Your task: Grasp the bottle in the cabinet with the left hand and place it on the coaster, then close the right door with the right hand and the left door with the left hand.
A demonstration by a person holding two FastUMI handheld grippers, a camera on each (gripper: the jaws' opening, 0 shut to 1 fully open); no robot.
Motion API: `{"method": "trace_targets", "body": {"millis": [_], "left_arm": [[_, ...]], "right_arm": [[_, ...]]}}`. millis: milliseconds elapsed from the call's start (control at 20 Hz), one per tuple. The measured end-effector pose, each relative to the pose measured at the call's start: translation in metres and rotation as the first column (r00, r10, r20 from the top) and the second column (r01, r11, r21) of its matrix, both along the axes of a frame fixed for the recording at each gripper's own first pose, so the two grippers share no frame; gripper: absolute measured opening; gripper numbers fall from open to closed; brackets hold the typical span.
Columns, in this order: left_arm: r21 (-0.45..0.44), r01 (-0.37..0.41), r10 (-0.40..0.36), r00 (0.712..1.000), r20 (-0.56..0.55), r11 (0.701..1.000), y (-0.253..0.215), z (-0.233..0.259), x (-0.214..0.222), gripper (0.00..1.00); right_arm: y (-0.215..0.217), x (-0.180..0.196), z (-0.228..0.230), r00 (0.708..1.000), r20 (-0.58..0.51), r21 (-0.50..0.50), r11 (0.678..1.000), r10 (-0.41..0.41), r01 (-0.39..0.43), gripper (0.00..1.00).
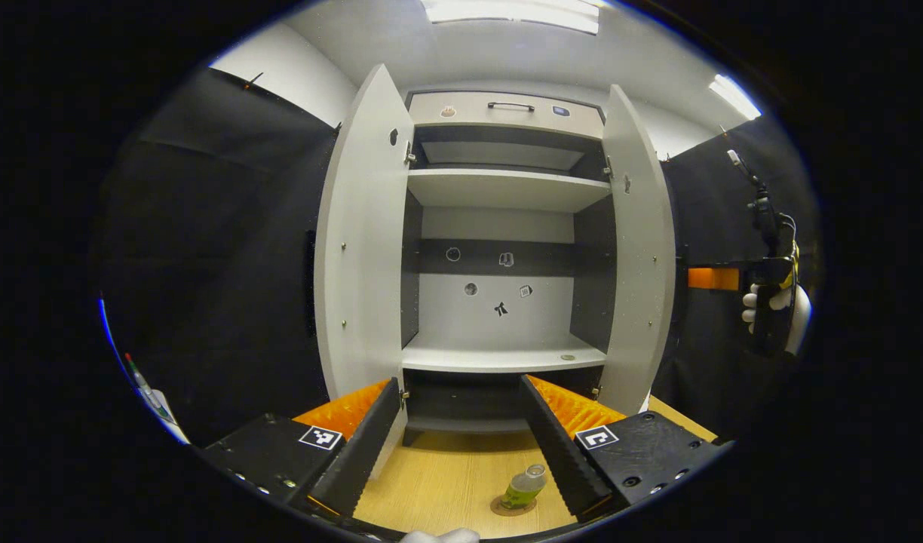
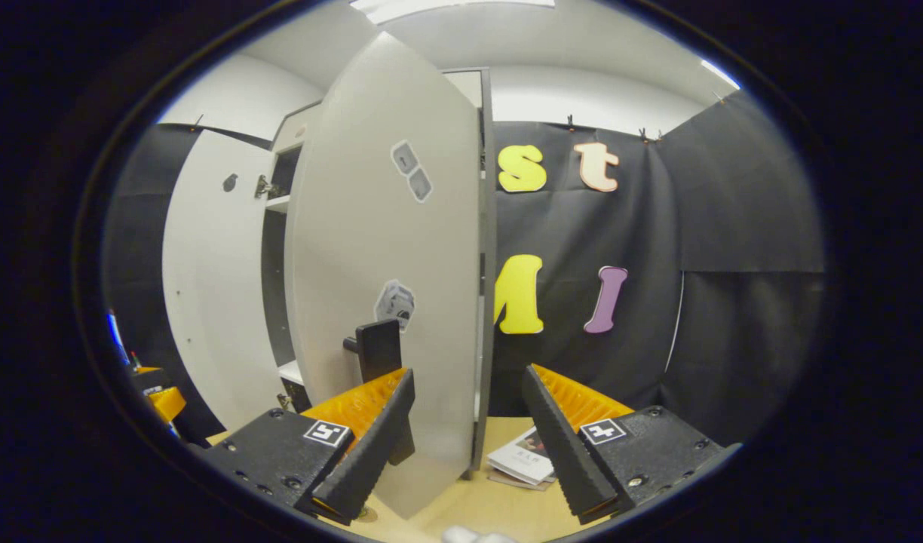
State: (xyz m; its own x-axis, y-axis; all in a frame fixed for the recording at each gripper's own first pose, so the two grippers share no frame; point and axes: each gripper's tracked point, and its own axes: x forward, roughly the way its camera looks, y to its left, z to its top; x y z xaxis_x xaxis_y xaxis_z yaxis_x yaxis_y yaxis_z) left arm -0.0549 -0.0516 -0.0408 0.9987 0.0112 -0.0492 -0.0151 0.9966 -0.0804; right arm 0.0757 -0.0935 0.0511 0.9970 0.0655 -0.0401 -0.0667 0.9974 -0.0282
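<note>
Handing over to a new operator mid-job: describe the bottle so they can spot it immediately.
Find the open white cabinet standing on the wooden table. In front of it, near the table's front edge, sits a round brown coaster. The bottle stands on it: small, green body, clear cap, between the left tongs' fingers.

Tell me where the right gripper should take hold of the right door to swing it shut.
Probably the dark handle on the right door, coming from the door's outer face. It stands proud of the flat panel on a short post, just ahead of the right gripper, whose jaws are open. Pushing the bare panel would likely work too.
</note>
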Motion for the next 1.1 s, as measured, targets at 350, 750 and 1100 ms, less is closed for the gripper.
{"method": "trace_targets", "body": {"millis": [350, 750, 1100], "left_arm": [[0.000, 0.013, -0.013, 1.000, 0.009, 1.000, 0.009, 0.000, -0.002, 0.96], [-0.011, 0.028, -0.028, 0.999, 0.016, 1.000, 0.014, 0.000, 0.005, 0.96], [-0.015, 0.080, -0.080, 0.997, 0.011, 0.997, 0.006, 0.001, 0.015, 0.96]], "right_arm": [[0.058, 0.016, 0.004, 0.997, 0.067, -0.060, 0.998, 0.041, -0.037, 0.94], [0.039, -0.011, 0.009, 0.997, 0.078, -0.053, 0.999, 0.003, 0.001, 0.96], [0.007, -0.053, -0.011, 0.995, 0.051, -0.011, 0.996, -0.089, 0.090, 0.96]]}}
